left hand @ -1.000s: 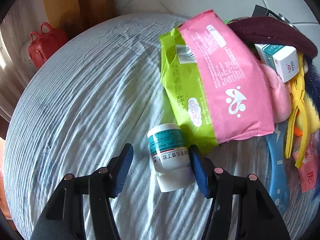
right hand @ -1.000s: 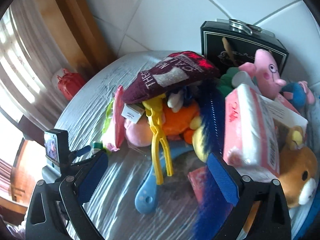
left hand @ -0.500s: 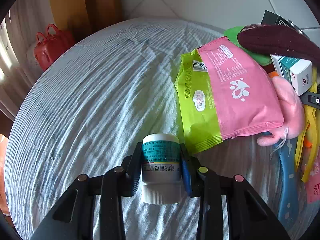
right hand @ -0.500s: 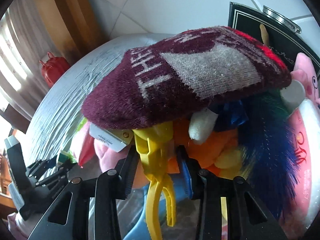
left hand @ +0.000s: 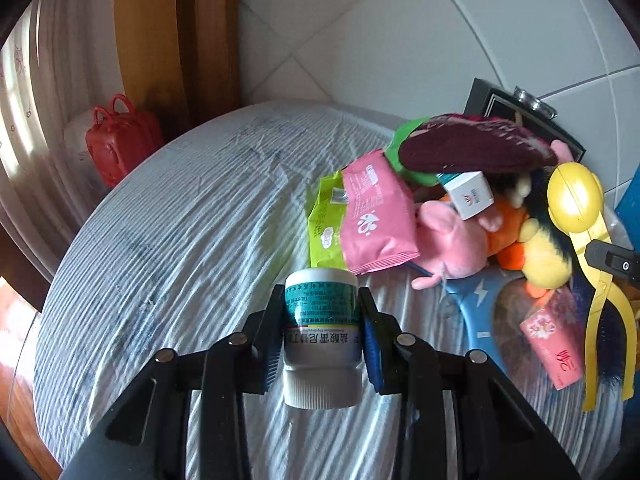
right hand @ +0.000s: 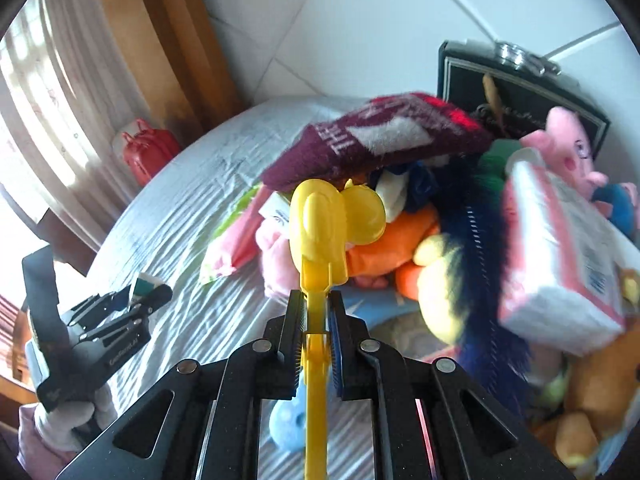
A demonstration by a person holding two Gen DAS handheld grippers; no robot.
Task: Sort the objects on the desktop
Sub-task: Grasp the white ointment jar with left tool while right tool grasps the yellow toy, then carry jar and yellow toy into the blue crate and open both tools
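Since a second ago, the left gripper (left hand: 321,334) has clamped and lifted the white teal-labelled medicine bottle (left hand: 321,328) off the round striped-cloth table (left hand: 180,232). The right gripper (right hand: 316,334) has just closed on the yellow plastic snowball-maker tongs (right hand: 320,240). A black box (right hand: 520,84) stands behind, by the white tiled wall (right hand: 380,20).

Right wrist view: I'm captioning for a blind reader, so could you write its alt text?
The right tool is shut on the stem of yellow plastic tongs, over a striped tablecloth piled with plush toys and a maroon knitted cloth.
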